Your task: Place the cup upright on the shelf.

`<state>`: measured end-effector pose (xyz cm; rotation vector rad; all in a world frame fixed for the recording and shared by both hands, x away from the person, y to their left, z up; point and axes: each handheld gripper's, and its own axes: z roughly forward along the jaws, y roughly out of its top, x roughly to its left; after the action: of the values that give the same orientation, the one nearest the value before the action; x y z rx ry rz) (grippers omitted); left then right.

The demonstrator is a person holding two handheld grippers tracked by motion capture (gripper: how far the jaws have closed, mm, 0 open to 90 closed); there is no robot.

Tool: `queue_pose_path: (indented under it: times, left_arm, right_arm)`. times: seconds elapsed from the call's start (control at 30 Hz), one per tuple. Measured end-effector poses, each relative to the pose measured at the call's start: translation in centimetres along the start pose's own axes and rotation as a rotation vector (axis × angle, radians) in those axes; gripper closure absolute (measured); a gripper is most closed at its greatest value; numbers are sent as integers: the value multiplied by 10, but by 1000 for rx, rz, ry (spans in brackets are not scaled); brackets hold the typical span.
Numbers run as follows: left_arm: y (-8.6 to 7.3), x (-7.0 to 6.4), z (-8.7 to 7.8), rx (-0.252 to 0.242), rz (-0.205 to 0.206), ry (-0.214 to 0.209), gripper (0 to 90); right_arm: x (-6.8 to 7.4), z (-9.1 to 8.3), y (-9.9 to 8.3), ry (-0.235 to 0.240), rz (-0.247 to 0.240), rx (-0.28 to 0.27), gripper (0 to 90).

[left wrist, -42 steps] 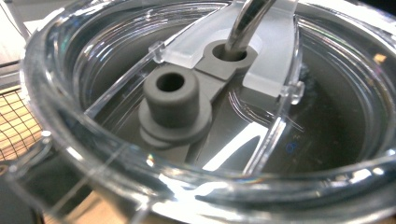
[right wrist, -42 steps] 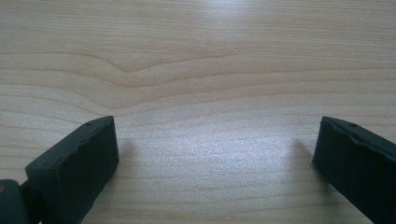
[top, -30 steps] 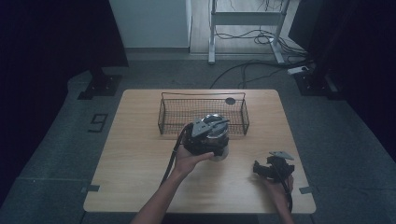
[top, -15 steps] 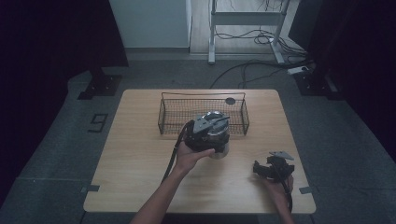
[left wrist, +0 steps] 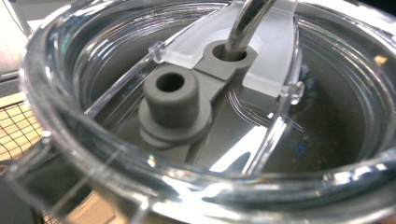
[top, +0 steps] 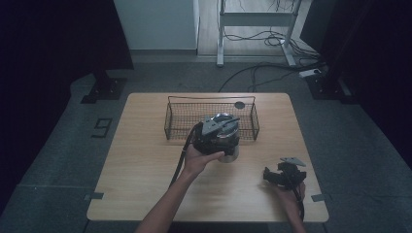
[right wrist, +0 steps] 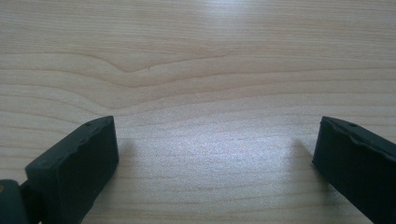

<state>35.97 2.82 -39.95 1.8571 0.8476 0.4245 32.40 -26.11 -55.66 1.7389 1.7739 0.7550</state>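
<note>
Black jaws of the right gripper [right wrist: 215, 154] stand wide apart with only bare wood between them, grasping nothing. In the high view this gripper [top: 284, 175] lies low near the table's [top: 145, 145] right front corner, the person's right hand [top: 290, 193] behind it.

Well apart from it, toward the middle of the table, the left gripper [top: 210, 137] is held in the left hand [top: 199, 160], with its cable hanging down toward the forearm. Its grey plate sits above a cup [top: 228, 141], which stands just in front of the basket [top: 175, 116]. Whether its jaws are released or clenched I cannot tell: the left gripper view shows no jaws, and the high view is too small to show them.

That left gripper view looks very closely at the cup's clear lid [left wrist: 140, 182], a thick transparent rim circling a recessed top. On the lid sits a grey stopper [left wrist: 173, 105] with a hole in its middle, and beside it a second grey hole carries a metal straw [left wrist: 245, 23] that rises out of the top of the picture. A frosted flap lies under the straw hole. At the lower left edge, a bit of the wire basket [left wrist: 16, 130] shows over wood.

The basket is dark wire, long and shallow, lying across the far half of the table. A small dark disc [top: 239, 105] lies on the table just behind the basket's far rim.
</note>
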Motion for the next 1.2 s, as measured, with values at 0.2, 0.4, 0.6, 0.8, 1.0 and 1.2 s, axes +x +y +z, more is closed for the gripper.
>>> queue_pose_path:
  times: [0.2,0.4,0.6,0.8,1.0,1.2]
  left_arm:
    - [2,0,2,0,0,-1,39]
    - [4,1,5,3,-5,-5,39]
    - [7,-1,8,6,2,-4,39]
    - [12,-1,9,-3,-5,-13,39]
    - [16,0,9,-7,-15,-15,39]
    - [18,2,9,-7,-18,-17,39]
  right_arm:
    - [0,0,0,-1,-1,1,0]
    - [0,0,0,0,-1,1,0]
    - [0,0,0,0,-1,1,0]
    - [0,0,0,0,-1,1,0]
    - [0,0,0,0,0,1,0]
    - [0,0,0,0,-1,1,0]
